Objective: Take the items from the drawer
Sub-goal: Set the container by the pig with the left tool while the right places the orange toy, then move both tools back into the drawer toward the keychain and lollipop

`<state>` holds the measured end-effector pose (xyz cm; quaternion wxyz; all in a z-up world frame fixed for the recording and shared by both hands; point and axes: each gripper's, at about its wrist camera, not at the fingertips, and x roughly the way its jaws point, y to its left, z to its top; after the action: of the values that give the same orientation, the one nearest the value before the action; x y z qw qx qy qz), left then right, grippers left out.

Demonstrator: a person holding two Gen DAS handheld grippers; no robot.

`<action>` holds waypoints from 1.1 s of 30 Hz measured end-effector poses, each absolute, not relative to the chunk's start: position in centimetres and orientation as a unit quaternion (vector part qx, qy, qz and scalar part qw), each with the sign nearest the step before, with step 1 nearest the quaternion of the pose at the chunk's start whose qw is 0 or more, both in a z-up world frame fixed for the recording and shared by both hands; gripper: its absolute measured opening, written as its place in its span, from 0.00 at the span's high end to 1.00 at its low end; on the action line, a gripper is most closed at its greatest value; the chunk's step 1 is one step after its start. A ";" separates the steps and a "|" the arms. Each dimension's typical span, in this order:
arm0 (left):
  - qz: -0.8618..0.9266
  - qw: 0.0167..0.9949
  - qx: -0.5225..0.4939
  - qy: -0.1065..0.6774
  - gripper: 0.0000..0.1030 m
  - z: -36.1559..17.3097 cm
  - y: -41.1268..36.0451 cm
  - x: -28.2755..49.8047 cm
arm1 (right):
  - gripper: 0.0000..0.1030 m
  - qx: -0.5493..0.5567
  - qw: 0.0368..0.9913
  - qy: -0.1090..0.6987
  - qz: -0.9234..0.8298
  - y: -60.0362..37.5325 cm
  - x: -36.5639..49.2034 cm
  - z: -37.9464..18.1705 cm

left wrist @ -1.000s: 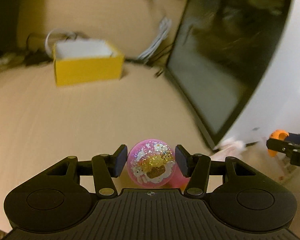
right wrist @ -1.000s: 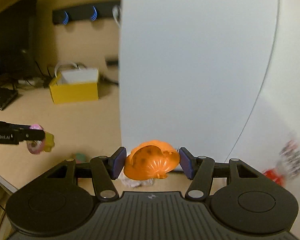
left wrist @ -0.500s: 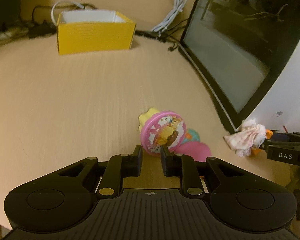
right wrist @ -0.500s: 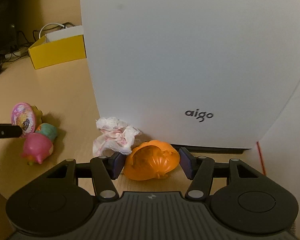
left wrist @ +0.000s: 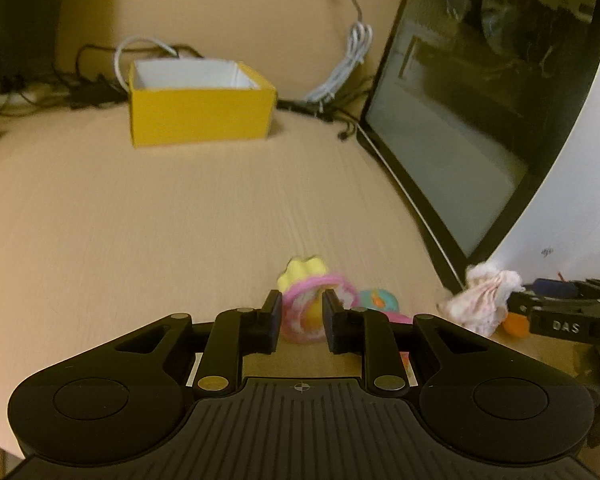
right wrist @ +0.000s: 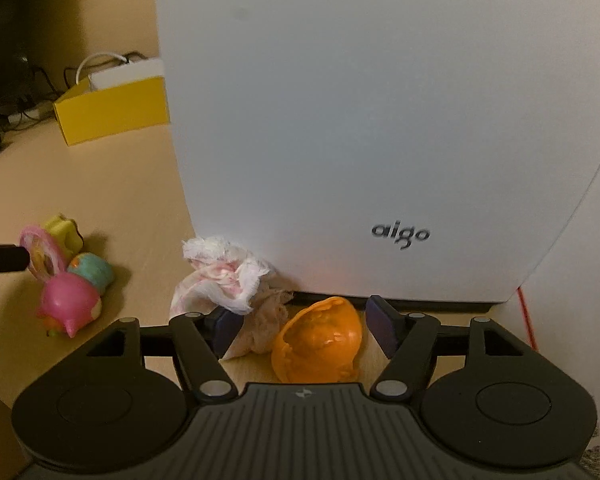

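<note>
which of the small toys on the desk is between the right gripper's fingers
The orange toy, lying loose between the open right gripper; the pink, teal and yellow toys sit far left.

Warm, dim indoor light; soft shadows on counter. Fisheye bends frame edges. Motion blur ahead of left hand-held gripper; dark panel at its right shows reflections.

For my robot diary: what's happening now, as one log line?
left gripper: around pink disc toy, grip unclear | right gripper: open, orange toy lies on desk
</note>
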<state>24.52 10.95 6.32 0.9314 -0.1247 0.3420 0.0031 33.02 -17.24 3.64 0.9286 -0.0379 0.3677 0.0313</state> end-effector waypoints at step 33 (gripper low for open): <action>-0.234 0.815 -0.004 0.530 0.77 -2.6 1.6 14.2 | 0.14 0.002 0.887 0.461 0.016 -16.4 15.8 0.8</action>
<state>14.22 1.63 -2.55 0.8151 -0.0045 0.5301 -0.2336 15.78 -16.41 0.80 0.8875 0.0023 0.4606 0.0156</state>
